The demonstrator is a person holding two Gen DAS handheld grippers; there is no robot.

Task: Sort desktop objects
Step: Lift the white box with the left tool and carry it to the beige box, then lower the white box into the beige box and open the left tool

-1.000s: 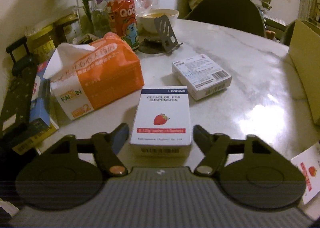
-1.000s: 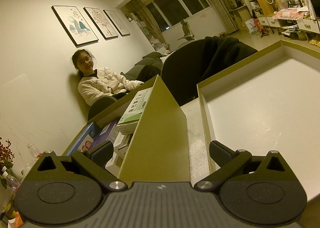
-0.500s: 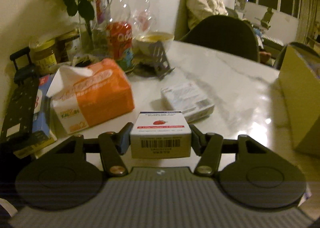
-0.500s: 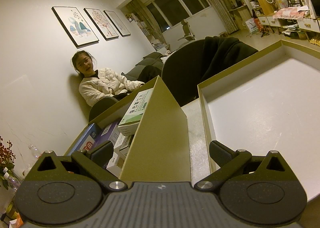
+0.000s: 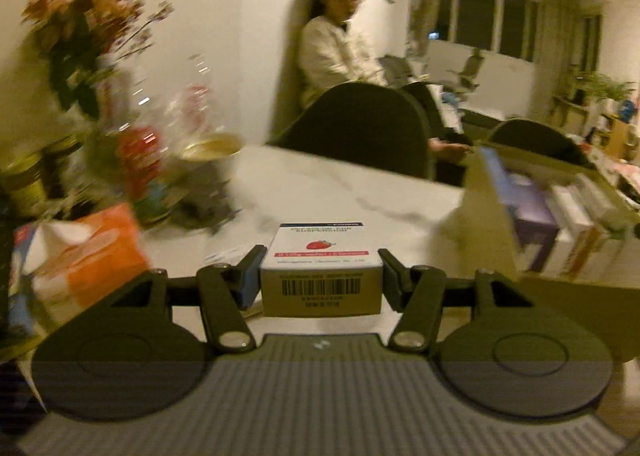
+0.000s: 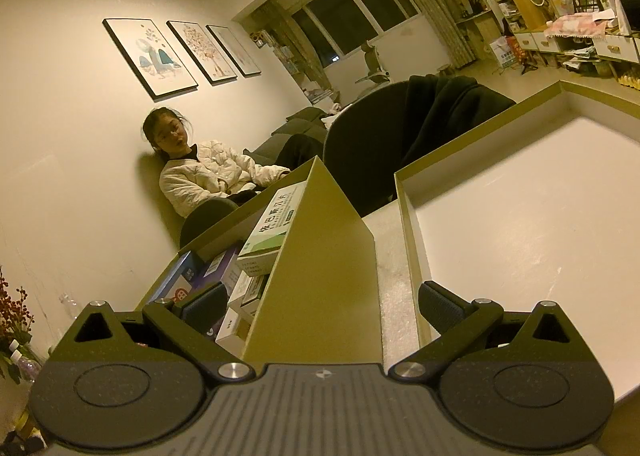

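Left fingers (image 5: 251, 262) clamp the medicine box (image 5: 320, 276) — right fingers (image 6: 440, 306) spread.

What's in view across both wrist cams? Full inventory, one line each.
strawberry medicine box: 1, white, between the left claw's fingers
tissue pack: 1, orange, table left
bowl: 1, pale, far left of table
flowers: 1 bunch, reddish, far left
storage box: 1, olive, holds several cartons
green carton: 1, white and green, top of the pile
lid: 1, olive rim, white inside, right
seated person: 1, white jacket, by wall
left claw: shut on the medicine box
right claw: open, astride the storage box corner
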